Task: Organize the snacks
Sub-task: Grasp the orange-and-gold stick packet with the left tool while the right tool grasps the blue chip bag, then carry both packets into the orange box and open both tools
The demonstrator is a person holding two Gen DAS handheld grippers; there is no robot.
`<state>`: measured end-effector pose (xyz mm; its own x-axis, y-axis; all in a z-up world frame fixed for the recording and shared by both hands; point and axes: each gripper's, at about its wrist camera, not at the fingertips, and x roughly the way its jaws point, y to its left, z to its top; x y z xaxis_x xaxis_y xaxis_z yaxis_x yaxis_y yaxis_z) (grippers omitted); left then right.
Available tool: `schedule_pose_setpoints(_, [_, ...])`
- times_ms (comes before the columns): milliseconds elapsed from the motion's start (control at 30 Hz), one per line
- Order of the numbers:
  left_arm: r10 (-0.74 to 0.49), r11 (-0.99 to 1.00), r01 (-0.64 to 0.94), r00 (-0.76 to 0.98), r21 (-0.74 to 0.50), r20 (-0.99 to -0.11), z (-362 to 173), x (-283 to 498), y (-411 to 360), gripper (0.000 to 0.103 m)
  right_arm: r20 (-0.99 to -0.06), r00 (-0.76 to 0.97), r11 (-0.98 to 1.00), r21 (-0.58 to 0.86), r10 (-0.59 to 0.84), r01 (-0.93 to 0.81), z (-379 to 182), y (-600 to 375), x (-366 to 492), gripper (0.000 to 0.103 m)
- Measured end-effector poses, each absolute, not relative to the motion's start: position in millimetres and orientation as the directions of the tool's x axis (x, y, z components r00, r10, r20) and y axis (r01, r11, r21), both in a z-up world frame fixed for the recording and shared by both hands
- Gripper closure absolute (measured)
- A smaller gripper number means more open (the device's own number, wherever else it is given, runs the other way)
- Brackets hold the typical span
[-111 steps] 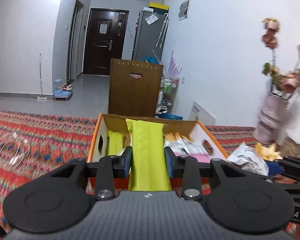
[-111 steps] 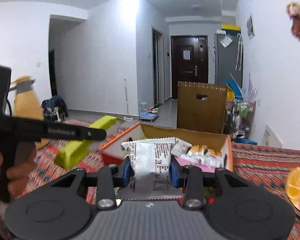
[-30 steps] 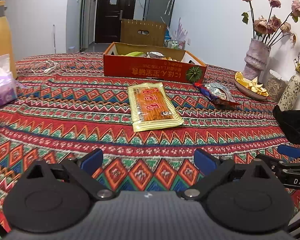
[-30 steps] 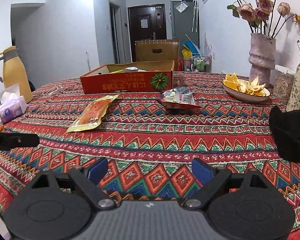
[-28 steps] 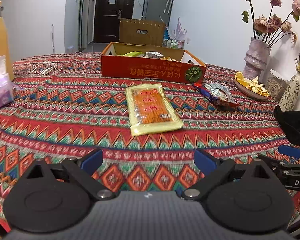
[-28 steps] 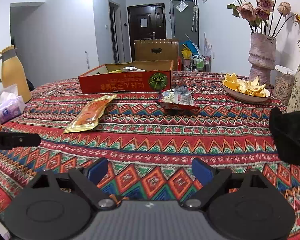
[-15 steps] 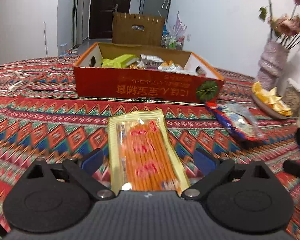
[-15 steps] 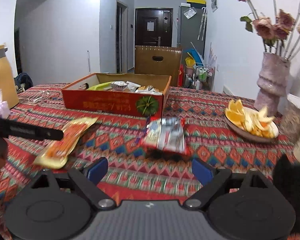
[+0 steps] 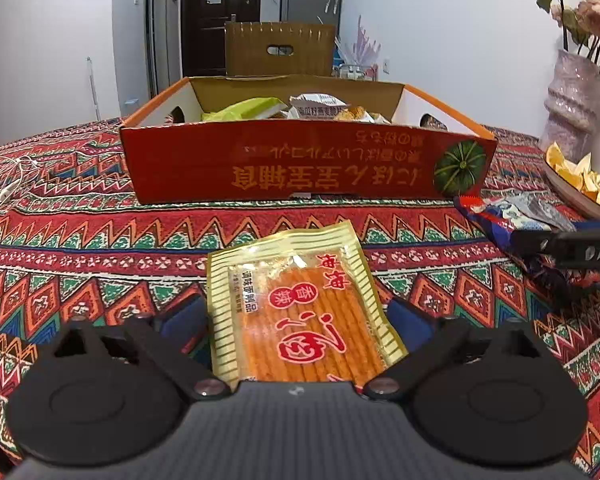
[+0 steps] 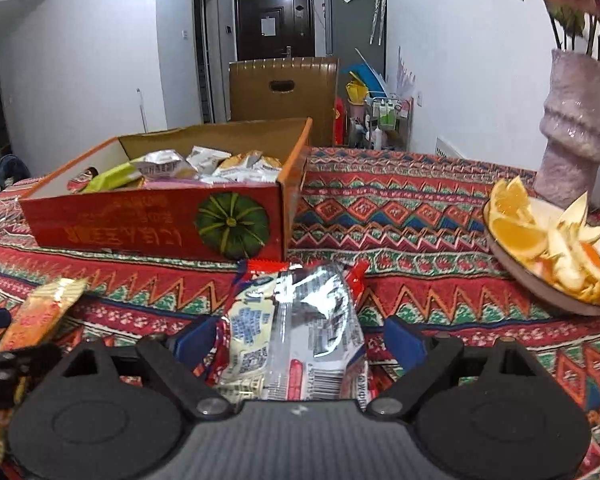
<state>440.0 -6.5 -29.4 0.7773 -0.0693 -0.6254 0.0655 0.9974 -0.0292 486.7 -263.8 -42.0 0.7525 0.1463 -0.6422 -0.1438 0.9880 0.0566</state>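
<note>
A flat yellow packet of orange snack sticks [image 9: 300, 312] lies on the patterned tablecloth. My left gripper [image 9: 300, 320] is open, with one blue-padded finger on each side of the packet, not closed on it. A silver, blue and red snack packet [image 10: 296, 328] lies between the open fingers of my right gripper [image 10: 300, 336]. The red cardboard box [image 9: 300, 168] holding several snack packets stands just beyond both; it also shows in the right wrist view [image 10: 160, 224]. The yellow packet shows at the left of the right wrist view [image 10: 40, 312].
A plate of orange slices and peel [image 10: 556, 248] sits at the right beside a pale vase of flowers [image 10: 576, 128]. A white cable [image 9: 8, 184] lies on the cloth at the far left. A brown chair back [image 9: 280, 48] stands behind the box.
Both grippers have moved forward and down over the table. Each open gripper now straddles a packet that earlier lay well ahead of it. The box looms larger.
</note>
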Motion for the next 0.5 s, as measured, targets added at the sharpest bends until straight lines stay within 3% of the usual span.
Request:
schedule_pose_setpoints(133, [-0.046,0.998,0.064,0.790,0.009,-0.612,-26.7,432.4,-8.4,0.033,-0.651,0.731,0.978,0.101,0.202,-0.180,-49.7,-266.5,487.6,0.027])
schedule_pose_setpoints(200, [-0.057,0.997,0.077,0.793,0.008,-0.606,-25.2,429.0,-7.5,0.047,-0.652,0.732,0.978,0.082,0.200,-0.194,-50.0,-263.8,486.0,0.032])
schedule_pose_setpoints(333, [-0.088,0.995,0.102,0.785,-0.013,-0.613,-19.4,424.3,-8.2,0.054,-0.649,0.733,0.975,0.071,0.206,-0.210,-49.1,-261.3,479.5,0.044])
schedule_pose_setpoints(500, [-0.141,0.990,0.111,0.784,-0.087,-0.605,-3.4,404.0,-6.2,0.056,-0.635,0.737,0.971,0.094,0.230,-0.221,-38.8,-264.6,457.7,0.048])
